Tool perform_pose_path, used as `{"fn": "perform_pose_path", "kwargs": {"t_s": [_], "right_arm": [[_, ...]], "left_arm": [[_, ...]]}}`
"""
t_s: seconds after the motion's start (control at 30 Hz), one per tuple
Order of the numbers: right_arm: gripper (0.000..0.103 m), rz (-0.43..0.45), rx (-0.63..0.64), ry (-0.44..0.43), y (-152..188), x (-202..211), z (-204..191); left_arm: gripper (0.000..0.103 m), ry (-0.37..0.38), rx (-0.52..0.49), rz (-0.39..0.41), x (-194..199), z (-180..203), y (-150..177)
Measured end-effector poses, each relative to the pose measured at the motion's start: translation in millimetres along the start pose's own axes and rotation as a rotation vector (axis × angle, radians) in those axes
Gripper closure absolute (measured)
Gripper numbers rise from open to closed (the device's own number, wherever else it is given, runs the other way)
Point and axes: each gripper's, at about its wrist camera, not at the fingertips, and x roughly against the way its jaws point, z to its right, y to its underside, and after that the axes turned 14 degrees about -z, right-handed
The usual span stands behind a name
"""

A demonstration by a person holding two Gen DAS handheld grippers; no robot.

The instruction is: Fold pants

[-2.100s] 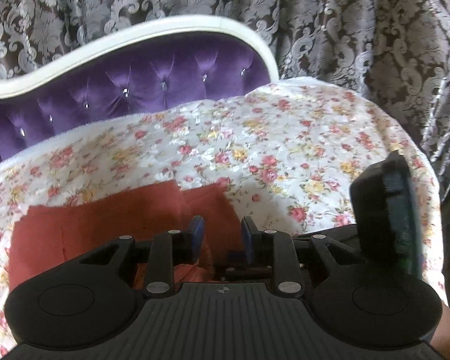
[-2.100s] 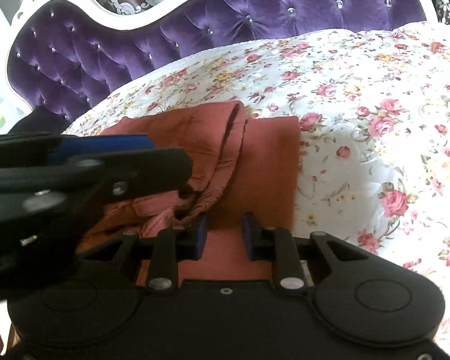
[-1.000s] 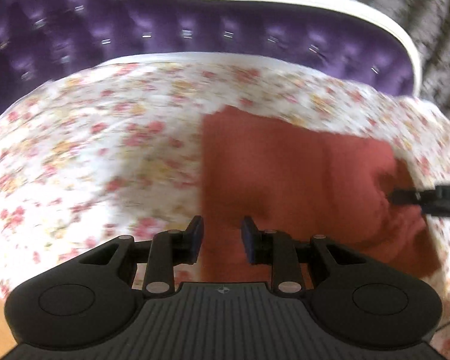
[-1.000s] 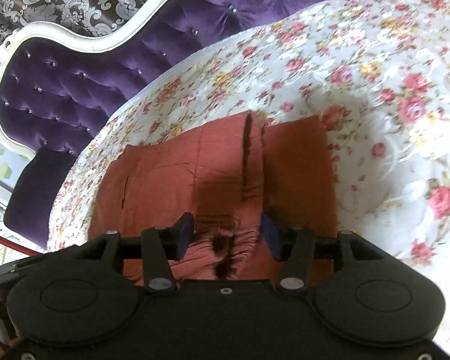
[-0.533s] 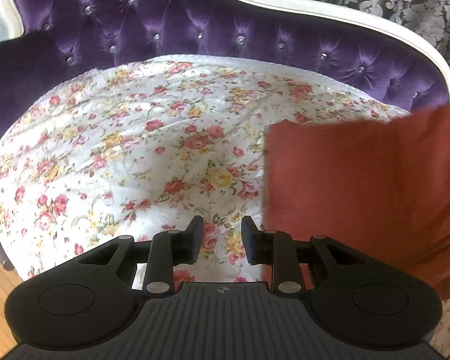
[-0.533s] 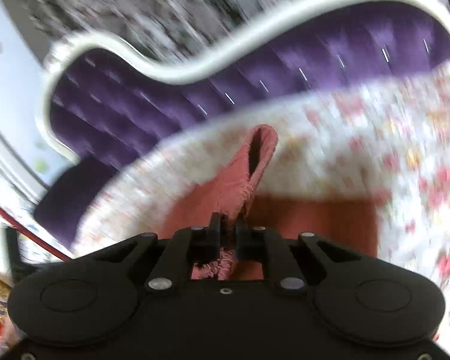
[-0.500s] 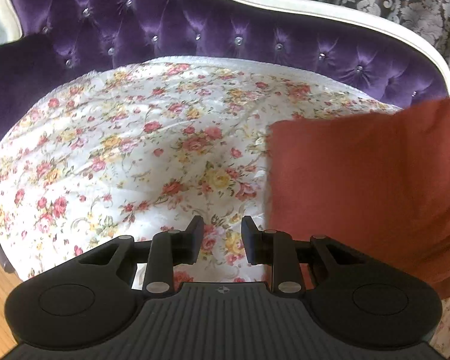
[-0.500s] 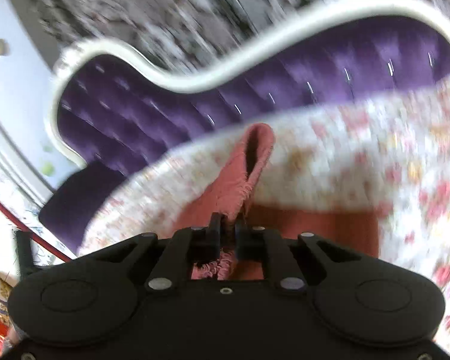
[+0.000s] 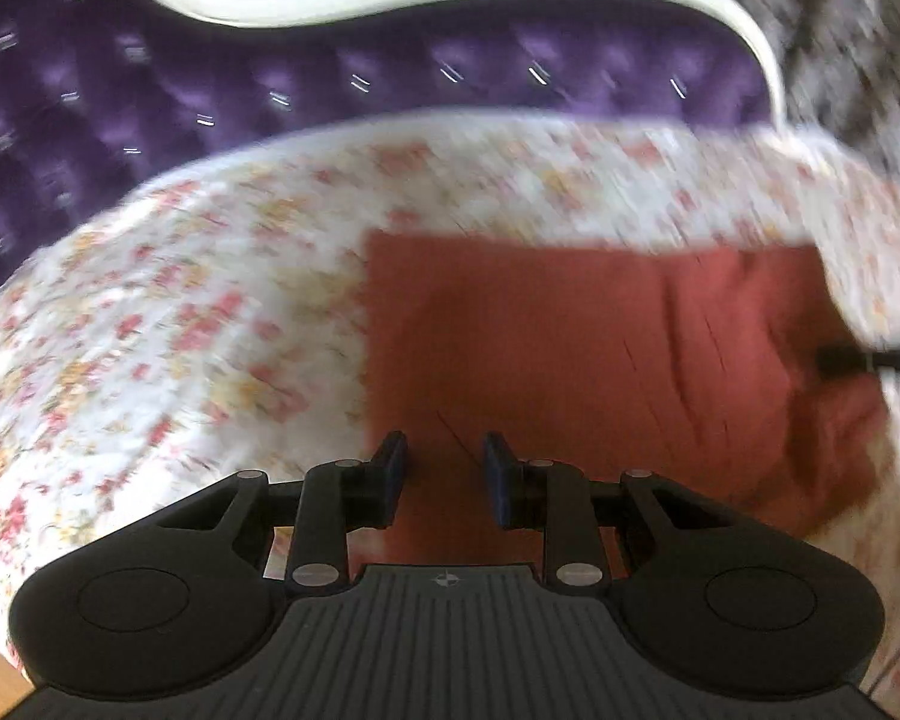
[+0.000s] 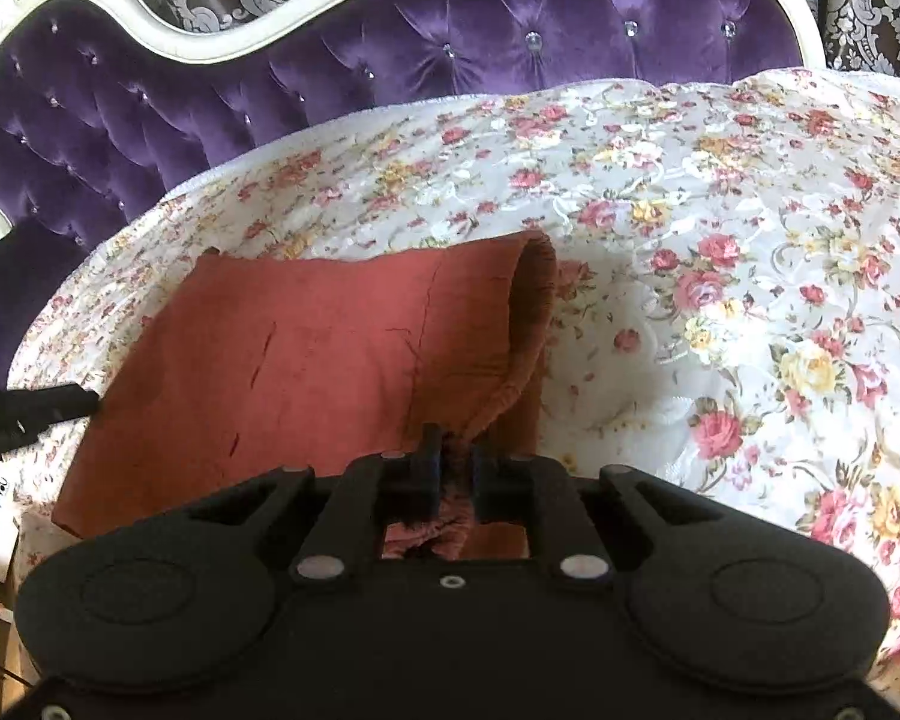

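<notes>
In the left wrist view, which is blurred, the left hand-held gripper (image 9: 444, 471) has its two blue-padded fingers (image 9: 392, 462) a little apart. Between them only the flat cloth of the rust-red pants (image 9: 600, 360) shows, and I cannot tell if the pads touch it. The pants lie folded on the floral bedspread (image 9: 168, 330), starting under this gripper and stretching ahead and to its right. Their long axis runs from left to right across the view, with a straight edge at the left. At the far right the tip of the right hand-held gripper (image 9: 858, 358) reaches the cloth. Behind the bed stands a purple tufted headboard (image 9: 390, 66).

In the right wrist view, the right hand-held gripper (image 10: 453, 468) has just been closing, and its jaws are now clamped on a gathered bunch of the pants' (image 10: 306, 360) waistband. From this grip the elastic waistband rises ahead in a loop, and the rest of the pants spreads flat to the left of the gripper. The left hand-held gripper (image 10: 60, 402) shows at the far left, at the opposite edge of the pants. The bedspread (image 10: 720, 240) is to the right.
</notes>
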Motion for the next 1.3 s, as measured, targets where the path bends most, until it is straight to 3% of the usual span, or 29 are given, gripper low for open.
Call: {"fn": "perform_pose_path", "kwargs": {"t_s": [0.1, 0.33, 0.4, 0.47, 0.5, 0.53, 0.6, 0.83, 0.97, 1.13, 1.3], "right_arm": [[0.085, -0.010, -0.009, -0.008, 1.5, -2.1, 1.5], [0.083, -0.017, -0.070, -0.043, 5.6, -1.5, 12.7], [0.072, -0.014, -0.079, -0.046, 4.9, 4.0, 12.6], [0.071, 0.017, -0.085, -0.026, 5.1, 12.9, 10.5], [0.064, 0.023, -0.088, -0.029, 3.8, 14.6, 10.3], [0.051, 0.027, -0.096, -0.044, 3.0, 15.4, 10.8], [0.042, 0.033, -0.119, -0.097, 0.8, 11.9, 14.4], [0.042, -0.032, -0.178, -0.086, -2.1, -16.1, 24.2], [0.040, -0.015, -0.192, -0.116, 0.3, -17.7, 29.6], [0.031, 0.002, -0.178, -0.165, -7.4, -27.4, 24.9], [0.030, 0.008, -0.125, -0.140, -15.4, -34.0, 13.6]], "left_arm": [[0.075, -0.069, -0.089, -0.045, -18.1, 14.3, 18.0], [0.076, -0.068, -0.088, -0.033, -2.6, 10.3, 23.5], [0.076, -0.055, -0.056, -0.013, 7.5, 3.2, 18.4], [0.076, -0.029, -0.006, 0.013, 12.8, -6.5, 10.3], [0.076, -0.018, 0.018, 0.019, 13.1, -10.9, 5.4], [0.076, -0.013, 0.041, 0.021, 11.5, -15.0, -0.3], [0.076, -0.014, 0.074, 0.019, 5.0, -20.4, -9.5], [0.074, 0.047, 0.108, -0.054, -30.5, -34.1, -21.0], [0.054, 0.041, 0.101, -0.040, -35.5, -36.4, -16.7], [0.040, 0.100, 0.129, -0.053, -49.6, -41.7, -22.1], [0.028, 0.130, 0.146, -0.049, -62.1, -38.8, -31.0]]}}
